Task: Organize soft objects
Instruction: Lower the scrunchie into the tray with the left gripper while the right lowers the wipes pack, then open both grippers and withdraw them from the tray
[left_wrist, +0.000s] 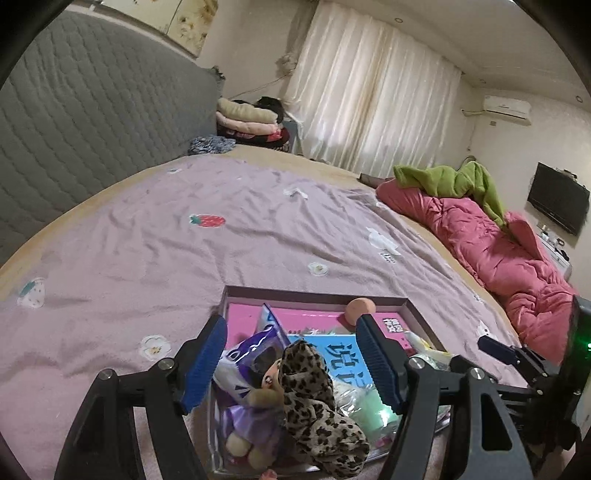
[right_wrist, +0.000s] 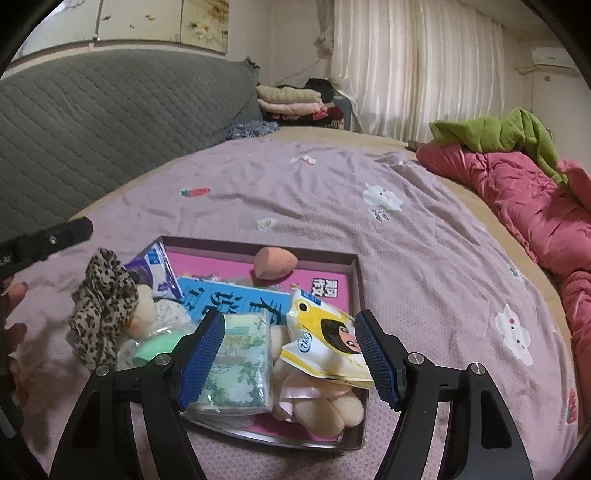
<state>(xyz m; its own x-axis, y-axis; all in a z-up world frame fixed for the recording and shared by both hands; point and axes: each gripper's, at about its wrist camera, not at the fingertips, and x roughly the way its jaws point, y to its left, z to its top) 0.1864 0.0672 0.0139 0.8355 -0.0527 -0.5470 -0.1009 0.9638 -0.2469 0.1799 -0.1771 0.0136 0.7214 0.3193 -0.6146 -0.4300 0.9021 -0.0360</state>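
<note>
A home bedroom: a wide bed under a mauve sheet printed with strawberries and flowers (left_wrist: 207, 236), a grey quilted headboard (left_wrist: 92, 110), a crumpled pink quilt (left_wrist: 491, 243), folded clothes stacked in the corner (left_wrist: 247, 122), cream curtains (left_wrist: 373, 96), a wall-mounted air conditioner (left_wrist: 506, 107) and a black flat television (left_wrist: 557, 199).

My left tongs (left_wrist: 293, 363): matt black plastic arms, ribbed blue rubbery pads, shiny metal screws.
Leopard scarf (left_wrist: 314, 406), between my left pads: soft matt cloth.
Doll (left_wrist: 251, 406), beside it: plush, satiny purple dress.
My right tongs (right_wrist: 290, 356): same ribbed blue pads.
Tissue pack (right_wrist: 242, 365), by my right tongs' left pad: glossy crinkled plastic film.
Yellow pouch (right_wrist: 325, 332): shiny plastic.
Sponge (right_wrist: 275, 262), ahead: matt, smooth foam.
Bedsheet (right_wrist: 332, 221): finely textured cloth.
</note>
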